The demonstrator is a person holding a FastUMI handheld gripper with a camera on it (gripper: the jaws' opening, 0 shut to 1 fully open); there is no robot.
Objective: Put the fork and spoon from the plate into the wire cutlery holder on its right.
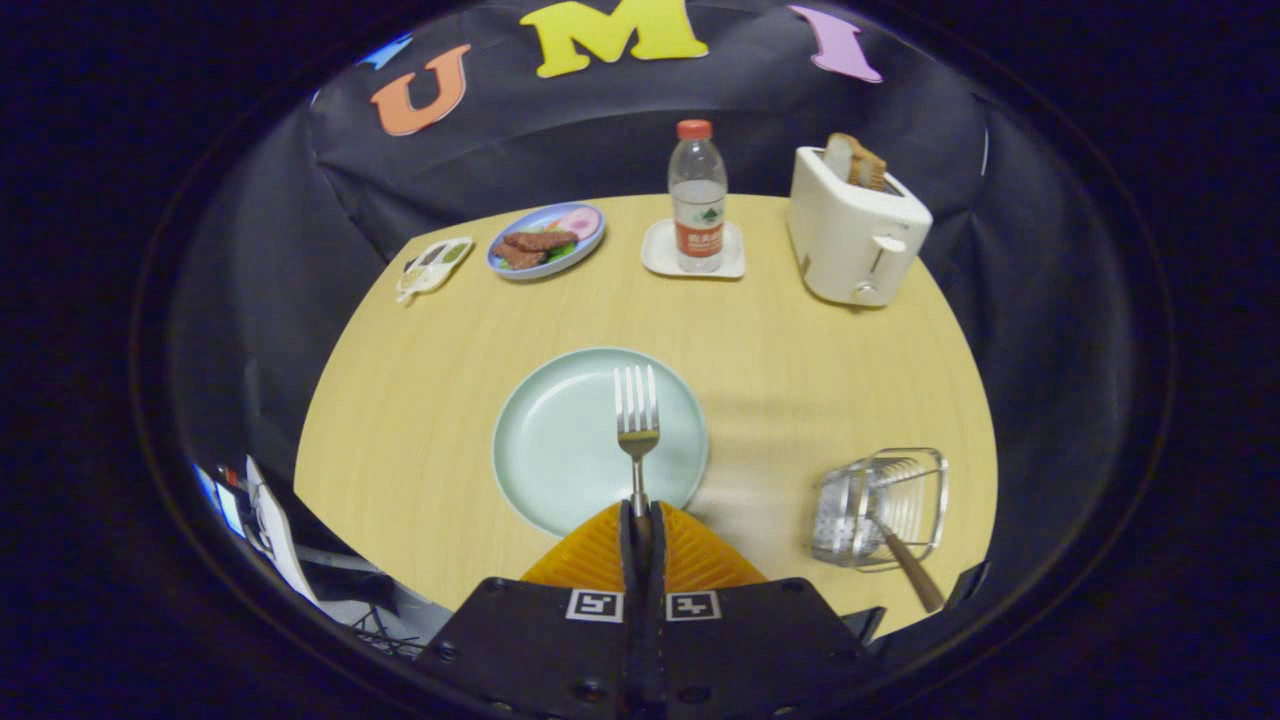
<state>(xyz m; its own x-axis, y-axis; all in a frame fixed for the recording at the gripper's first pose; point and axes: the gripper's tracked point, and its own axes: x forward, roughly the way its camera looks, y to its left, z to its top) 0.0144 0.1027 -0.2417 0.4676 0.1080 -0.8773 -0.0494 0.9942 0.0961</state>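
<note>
Fork [637, 415] clamped by its handle between the closed fingers of the gripper [641, 520], tines over the plate [560, 440]; stiff, light, slippery metal (likely to pivot); wire cutlery holder [880, 505] near right.

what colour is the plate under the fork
Pale mint green, plain; the plate shows best in the gripper view, just ahead of the gripper shut on the fork.

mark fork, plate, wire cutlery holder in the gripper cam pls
fork [636, 415]: gripper view, on the tines' base.
plate [545, 440]: gripper view, bare part left of the fork.
wire cutlery holder [925, 480]: gripper view, on its wire side.
</note>
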